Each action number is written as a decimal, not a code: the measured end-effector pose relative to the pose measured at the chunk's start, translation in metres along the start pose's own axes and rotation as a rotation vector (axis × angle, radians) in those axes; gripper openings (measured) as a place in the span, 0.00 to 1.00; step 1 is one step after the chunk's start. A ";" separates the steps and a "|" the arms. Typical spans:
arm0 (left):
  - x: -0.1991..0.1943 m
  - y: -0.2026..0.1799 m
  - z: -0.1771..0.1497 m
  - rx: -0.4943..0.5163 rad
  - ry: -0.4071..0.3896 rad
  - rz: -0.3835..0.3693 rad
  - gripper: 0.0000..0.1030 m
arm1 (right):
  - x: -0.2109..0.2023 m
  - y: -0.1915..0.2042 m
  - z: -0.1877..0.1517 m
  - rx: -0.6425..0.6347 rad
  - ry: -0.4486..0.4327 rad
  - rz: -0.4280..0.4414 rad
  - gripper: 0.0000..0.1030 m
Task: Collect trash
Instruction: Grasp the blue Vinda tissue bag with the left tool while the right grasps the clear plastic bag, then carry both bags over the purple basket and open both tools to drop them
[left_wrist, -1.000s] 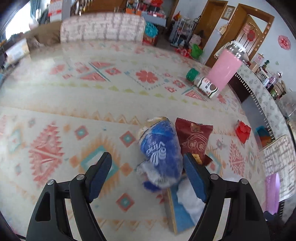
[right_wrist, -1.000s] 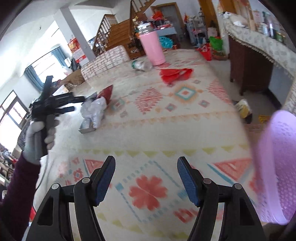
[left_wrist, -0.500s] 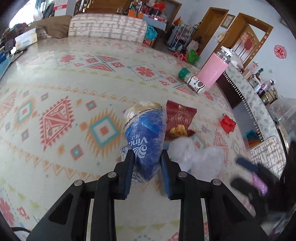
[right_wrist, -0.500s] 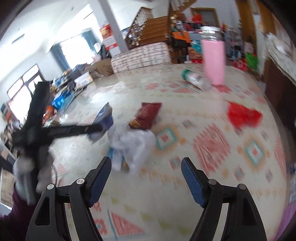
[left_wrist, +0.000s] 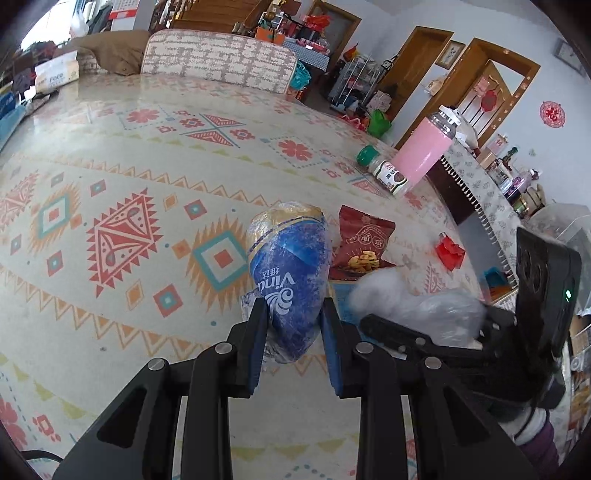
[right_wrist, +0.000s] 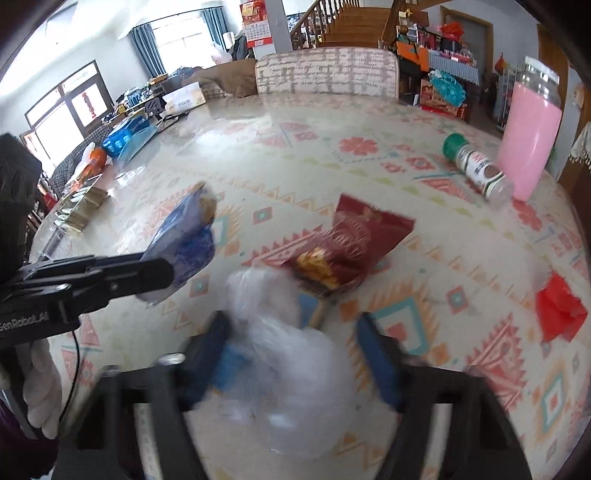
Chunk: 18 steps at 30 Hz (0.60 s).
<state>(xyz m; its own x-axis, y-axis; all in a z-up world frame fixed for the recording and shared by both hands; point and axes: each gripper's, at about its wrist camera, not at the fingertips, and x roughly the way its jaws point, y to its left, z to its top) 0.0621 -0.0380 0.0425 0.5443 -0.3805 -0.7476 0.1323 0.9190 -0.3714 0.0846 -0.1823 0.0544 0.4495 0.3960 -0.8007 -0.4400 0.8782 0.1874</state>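
Nearest to us, our left tongs (left_wrist: 291, 328) are squeezed tight on the blue tissue pack (left_wrist: 290, 273), both pads pressing its lower end while the rest sticks out beyond them above the counter (left_wrist: 110, 177). Our right tongs (right_wrist: 295, 354) are closing around the crumpled clear plastic bag (right_wrist: 291, 350); the bag sits between the jaws, but that view is blurred and the pads do not yet seem to press it, so we count nothing as caught there.

Just beyond the bag lies the red snack wrapper (left_wrist: 362, 243), with a flat blue item (right_wrist: 308, 306) half hidden under the bag. Further off to the right sits a small red scrap (left_wrist: 448, 251). Further still, a green-capped spice jar (left_wrist: 384, 171) lies on its side against a tall pink tumbler (left_wrist: 424, 155).

What worries us:
- The plastic bag is thin and slippery; if the jaws catch only a loose fold, it may slide out as we lift.
- The jaws could also pinch the blue item beneath and drag it along.
- The tissue pack is held by one end only, so a quick swing could tip or pull it free.
- Our two tools stand close together, and a careless lift could knock them.
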 end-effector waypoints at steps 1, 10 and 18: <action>0.001 -0.001 0.000 0.002 0.001 0.001 0.26 | 0.000 0.001 -0.001 0.008 0.008 0.000 0.25; 0.002 -0.006 -0.004 0.032 -0.014 0.032 0.26 | -0.050 -0.005 -0.042 0.149 -0.063 -0.037 0.19; -0.001 -0.023 -0.012 0.112 -0.063 0.131 0.26 | -0.125 -0.012 -0.110 0.254 -0.134 -0.161 0.19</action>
<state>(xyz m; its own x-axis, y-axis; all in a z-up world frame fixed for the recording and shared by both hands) 0.0489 -0.0598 0.0448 0.6132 -0.2528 -0.7484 0.1461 0.9674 -0.2070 -0.0516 -0.2716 0.0899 0.6033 0.2635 -0.7527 -0.1542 0.9646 0.2141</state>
